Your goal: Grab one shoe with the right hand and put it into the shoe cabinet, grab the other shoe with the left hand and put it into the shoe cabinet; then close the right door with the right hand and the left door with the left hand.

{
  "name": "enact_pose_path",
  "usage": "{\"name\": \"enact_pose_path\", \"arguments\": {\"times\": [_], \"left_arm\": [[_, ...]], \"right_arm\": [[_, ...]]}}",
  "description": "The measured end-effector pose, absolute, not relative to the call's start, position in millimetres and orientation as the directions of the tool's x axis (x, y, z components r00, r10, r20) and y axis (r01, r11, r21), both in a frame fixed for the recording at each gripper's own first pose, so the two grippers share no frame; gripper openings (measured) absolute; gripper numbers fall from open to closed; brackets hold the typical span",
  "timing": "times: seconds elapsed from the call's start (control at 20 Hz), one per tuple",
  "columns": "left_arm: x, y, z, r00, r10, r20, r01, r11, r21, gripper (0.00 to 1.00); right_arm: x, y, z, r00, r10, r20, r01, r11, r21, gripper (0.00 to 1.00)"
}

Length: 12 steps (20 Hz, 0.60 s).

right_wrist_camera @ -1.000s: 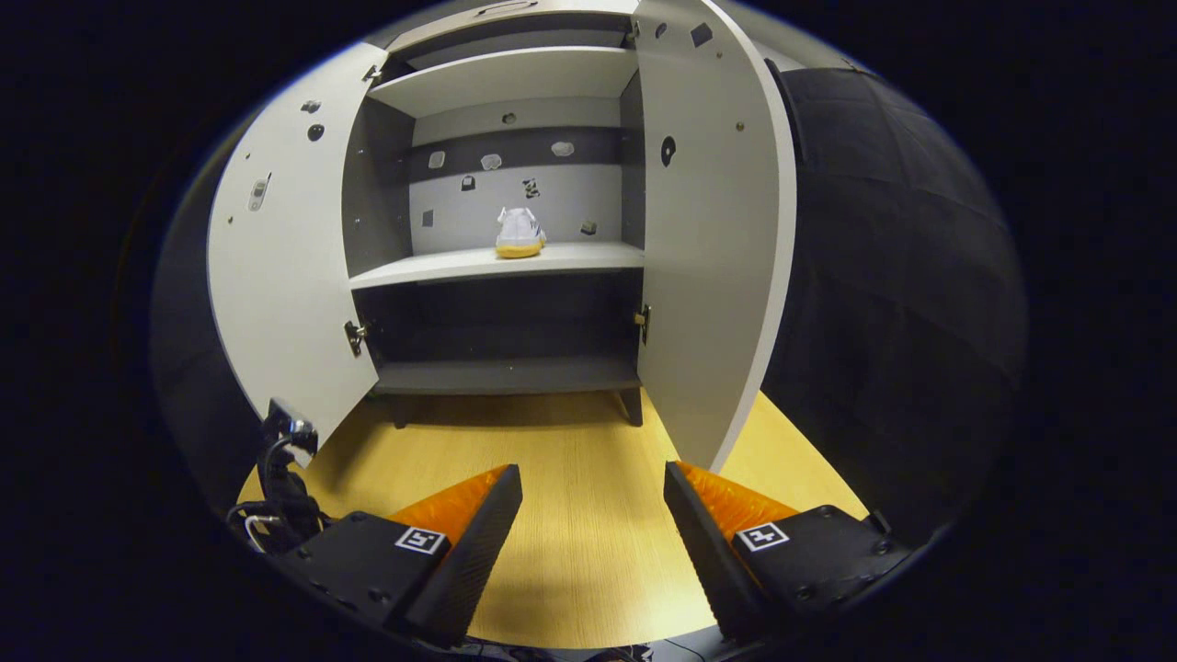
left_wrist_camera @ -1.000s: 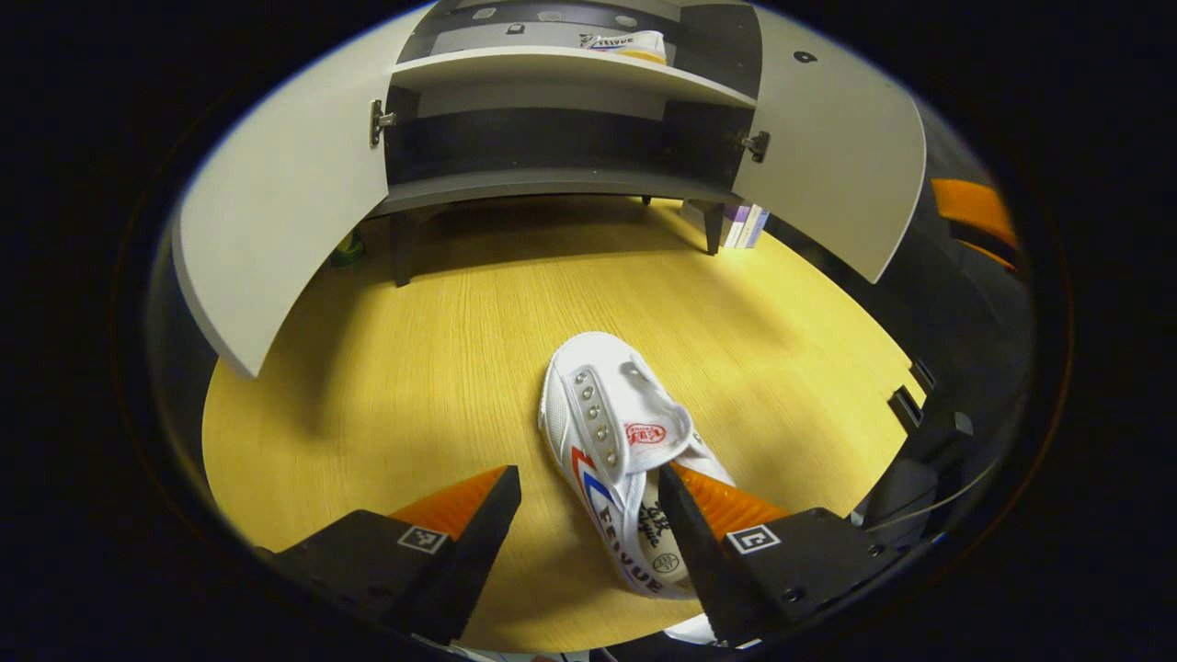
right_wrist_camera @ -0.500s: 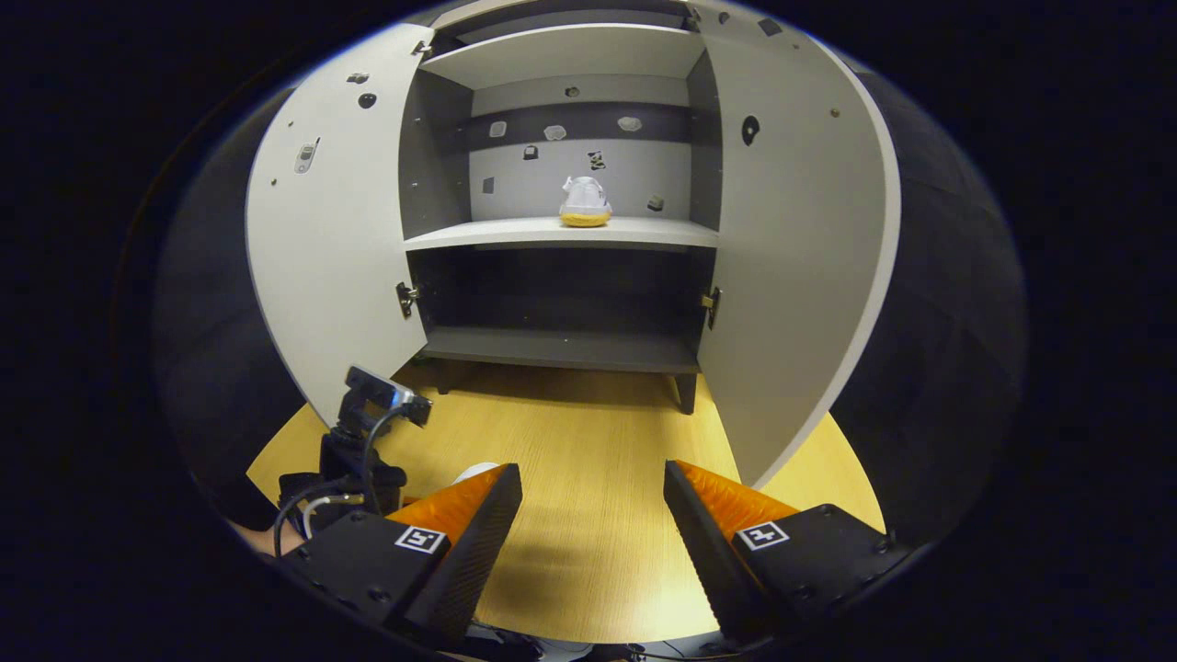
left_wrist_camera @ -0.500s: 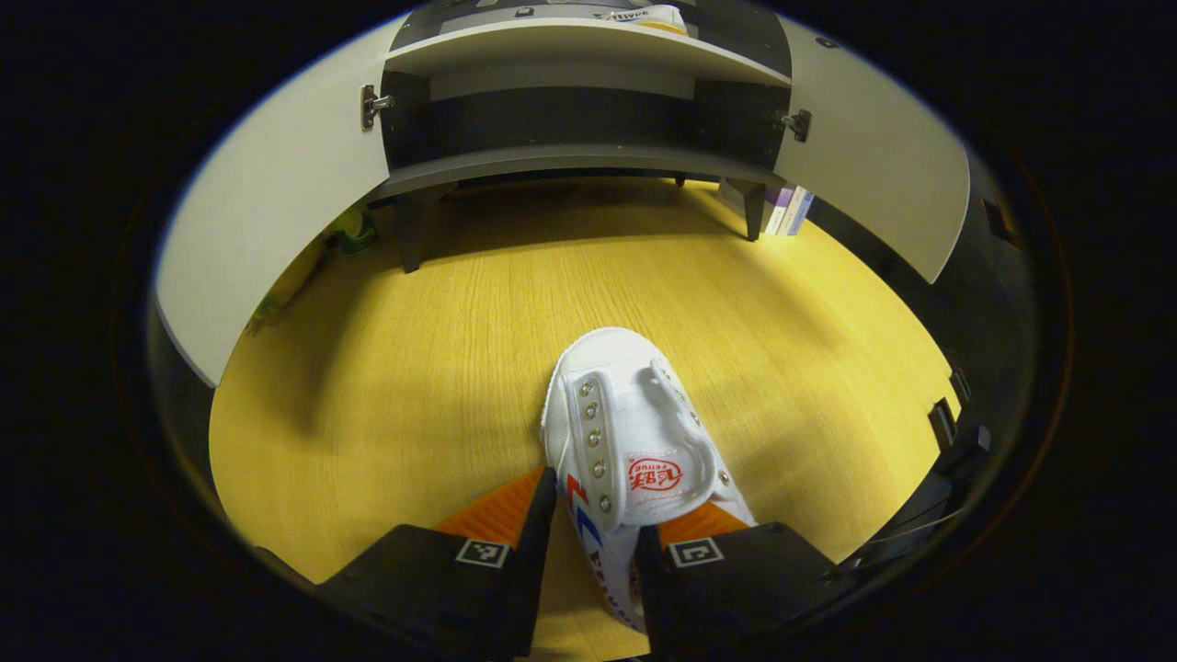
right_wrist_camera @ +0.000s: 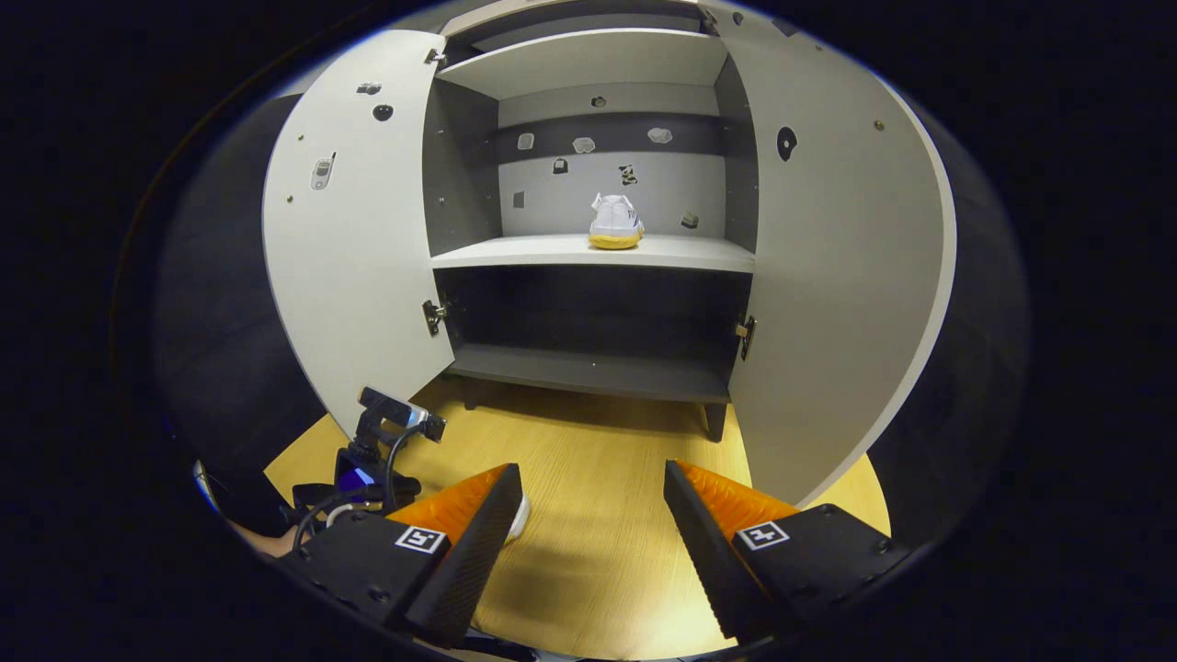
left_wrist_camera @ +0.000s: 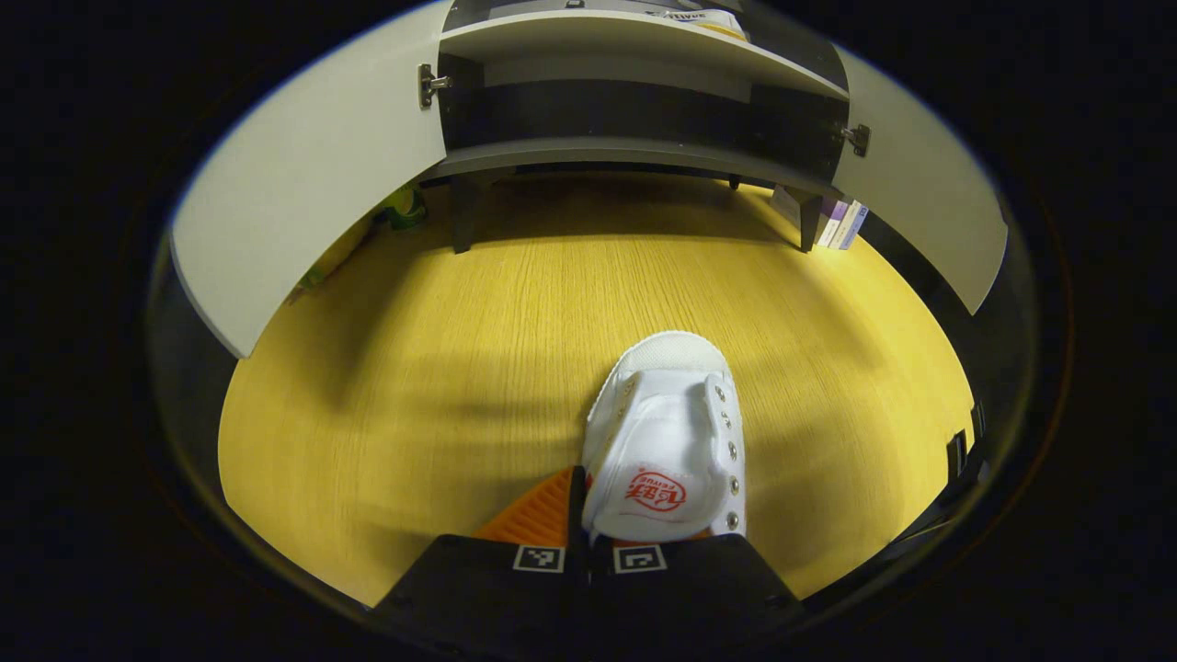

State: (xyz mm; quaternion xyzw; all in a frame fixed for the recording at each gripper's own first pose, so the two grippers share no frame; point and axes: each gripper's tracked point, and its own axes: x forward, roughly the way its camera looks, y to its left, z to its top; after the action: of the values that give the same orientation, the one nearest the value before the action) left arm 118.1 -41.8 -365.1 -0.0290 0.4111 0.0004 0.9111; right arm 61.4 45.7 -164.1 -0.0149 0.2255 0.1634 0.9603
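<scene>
left gripper (left_wrist_camera: 588,529): bottom centre of the left gripper view. I've got it squeezed nearly closed on the heel end of the white shoe (left_wrist_camera: 667,441), one finger pressing each side as far as I can tell

white shoe: lower middle of the left gripper view, toe pointing up the frame toward the shoe cabinet (left_wrist_camera: 634,101). Can't tell if the sole is touching the floor (left_wrist_camera: 414,368) or just off it. In the right gripper view a bit of its toe (right_wrist_camera: 518,519) peeks out behind my right gripper's left finger

right gripper (right_wrist_camera: 588,524): bottom of the right gripper view, spread wide, holding nothing, just wooden floor between the fingers

second shoe (right_wrist_camera: 615,223): sitting on the middle shelf (right_wrist_camera: 515,252) of the cabinet, upper centre of the right gripper view, about mid-shelf

left door (right_wrist_camera: 354,248): swung wide open, left of centre in that view

right door (right_wrist_camera: 841,276): also wide open, right of centre

bottom shelf (right_wrist_camera: 588,372): dark, nothing on it that I can see

books (left_wrist_camera: 841,223): a few standing by the cabinet leg, upper right of the left gripper view
</scene>
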Motion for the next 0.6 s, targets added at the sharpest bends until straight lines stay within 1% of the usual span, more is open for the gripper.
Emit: {"name": "enact_pose_path", "arguments": {"times": [0.25,0.4,0.6], "left_arm": [[124.8,-40.1,-318.8,0.729,-0.005,-0.684,-0.016,1.000,-0.024,0.05],[135.4,-34.5,-271.2,0.778,0.000,-0.628,-0.023,0.999,-0.028,0.05],[151.8,-33.1,-202.1,0.819,-0.015,-0.573,-0.019,0.998,-0.052,0.05]], "right_arm": [[68.6,41.0,-156.2,0.860,0.306,-0.409,-0.323,0.946,0.028,0.99],[71.0,38.4,-149.3,0.871,0.304,-0.387,-0.319,0.947,0.026,0.99],[71.1,31.7,-133.9,0.889,0.304,-0.343,-0.316,0.948,0.021,0.99]]}}
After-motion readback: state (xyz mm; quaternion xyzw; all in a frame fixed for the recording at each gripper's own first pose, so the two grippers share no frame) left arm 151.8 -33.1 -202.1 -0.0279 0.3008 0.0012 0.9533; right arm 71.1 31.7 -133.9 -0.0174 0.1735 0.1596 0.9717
